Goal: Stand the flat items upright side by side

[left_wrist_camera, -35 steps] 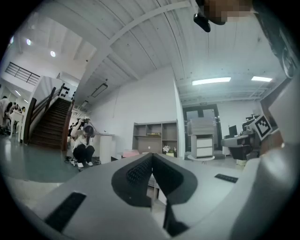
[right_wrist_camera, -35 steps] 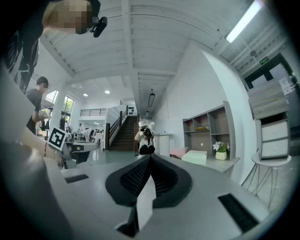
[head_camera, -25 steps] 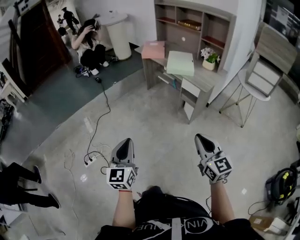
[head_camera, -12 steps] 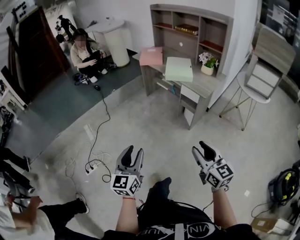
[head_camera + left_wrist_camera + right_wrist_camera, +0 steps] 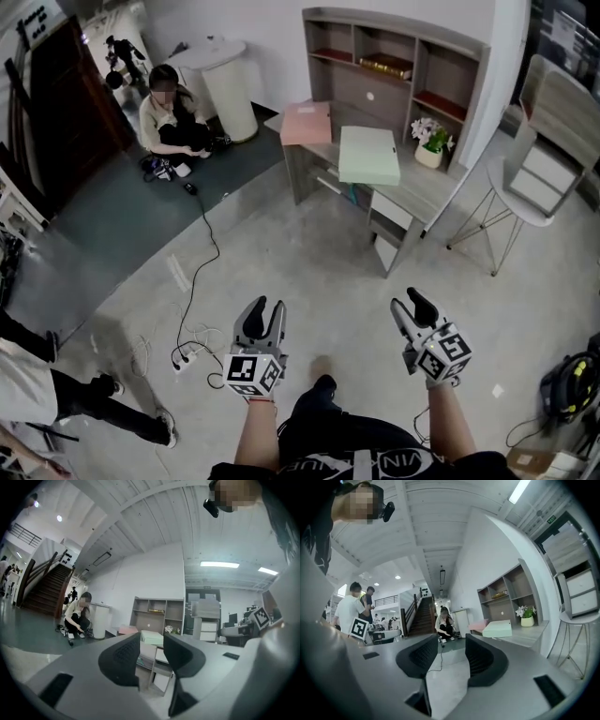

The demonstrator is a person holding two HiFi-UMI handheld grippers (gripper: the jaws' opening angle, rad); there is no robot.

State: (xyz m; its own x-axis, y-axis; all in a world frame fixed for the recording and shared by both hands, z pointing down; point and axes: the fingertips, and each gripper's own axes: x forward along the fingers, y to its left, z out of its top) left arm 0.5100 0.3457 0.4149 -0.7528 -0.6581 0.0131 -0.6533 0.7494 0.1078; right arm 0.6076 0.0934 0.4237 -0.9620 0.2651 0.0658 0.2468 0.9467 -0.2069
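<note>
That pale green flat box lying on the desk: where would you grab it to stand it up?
Probably its thin edge nearest the desk's front, approached level from the open floor. The green box lies flat on the desk, so only its thin sides offer a pinch, and the shelf unit closes off the back.

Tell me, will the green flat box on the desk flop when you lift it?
Probably stiff: the green flat box keeps straight edges lying on the desk. Its weight I cannot tell; the inside is hidden. Stood on its thin edge, it might tip over.
</note>
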